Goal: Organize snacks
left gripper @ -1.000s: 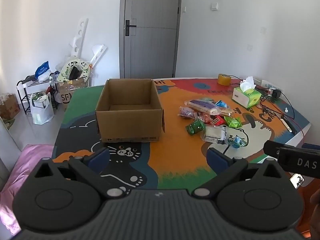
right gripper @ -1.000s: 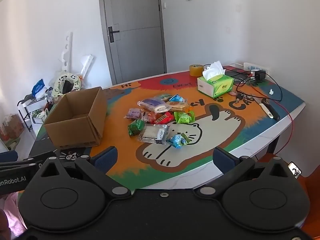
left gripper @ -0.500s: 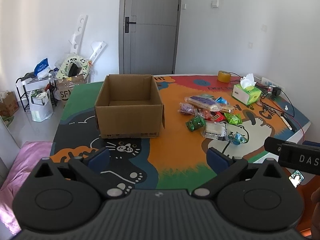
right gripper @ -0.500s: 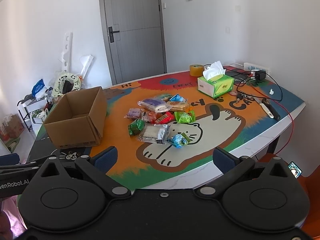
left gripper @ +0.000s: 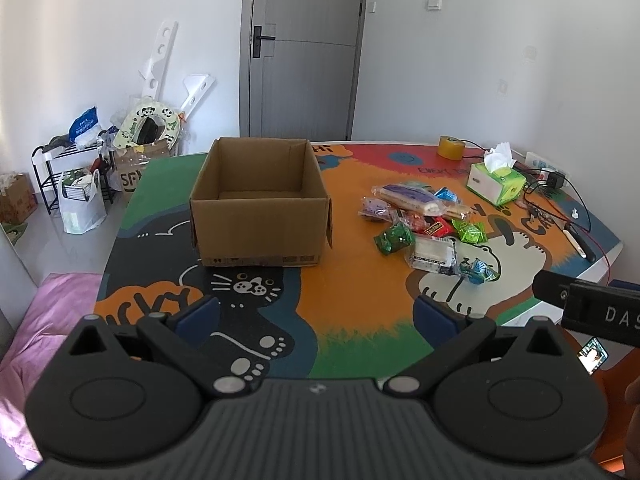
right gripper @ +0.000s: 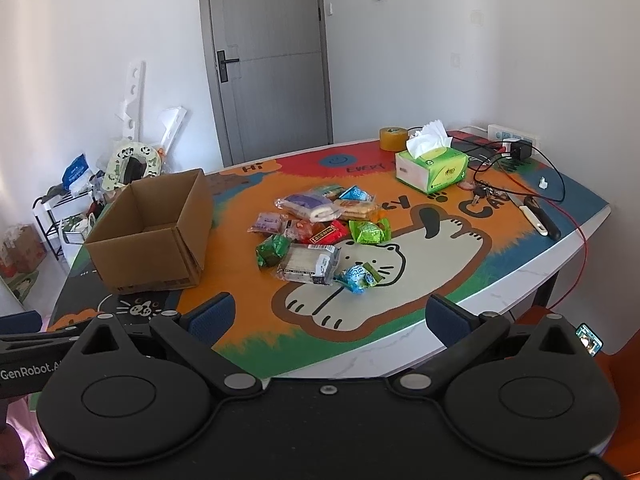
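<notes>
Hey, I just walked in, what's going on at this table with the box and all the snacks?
A person is holding a two-finger gripper in each hand, about to sort snacks. Both the left gripper and the right gripper are open and hold nothing, back at the near edge of the colourful cat-print table. The pile of wrapped snack packets lies loose on the table, right of the open brown cardboard box, in which no snack shows.

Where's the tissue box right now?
In the right wrist view the tissue box sits far right on the table, beside the tape roll, behind the snack pile.
</notes>
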